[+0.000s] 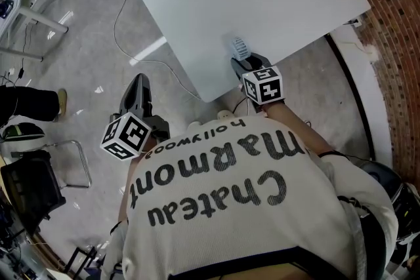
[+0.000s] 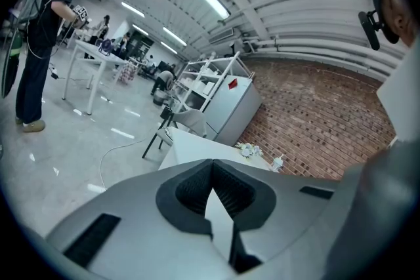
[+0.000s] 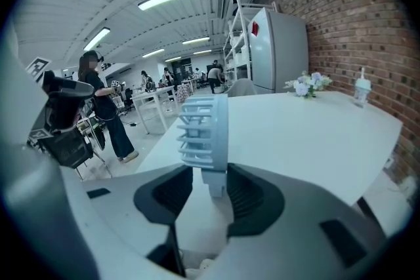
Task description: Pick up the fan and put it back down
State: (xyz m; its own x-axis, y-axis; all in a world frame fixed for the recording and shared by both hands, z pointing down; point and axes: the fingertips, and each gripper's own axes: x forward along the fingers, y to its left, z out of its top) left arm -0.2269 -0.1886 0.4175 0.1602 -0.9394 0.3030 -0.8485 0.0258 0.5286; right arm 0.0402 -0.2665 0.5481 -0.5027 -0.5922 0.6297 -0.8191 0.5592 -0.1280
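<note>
Right gripper (image 3: 207, 175) has its jaws spread astride the desk fan (image 3: 205, 131) stem, so centre up, then squeeze low and evenly; left gripper (image 2: 211, 170), well clear of the fan, has its tips together on nothing.

Both grippers out in front, left one low, right one reaching.
Left gripper (image 1: 139, 82) sits close to the body, pointing slightly down, and its jaws seem to meet at the tips with nothing between them. Right gripper (image 1: 244, 62) stretches forward on an extended forearm, tilted downward, jaws spread either side of the fan (image 3: 203, 131) stem, with a gap at one pad.
</note>
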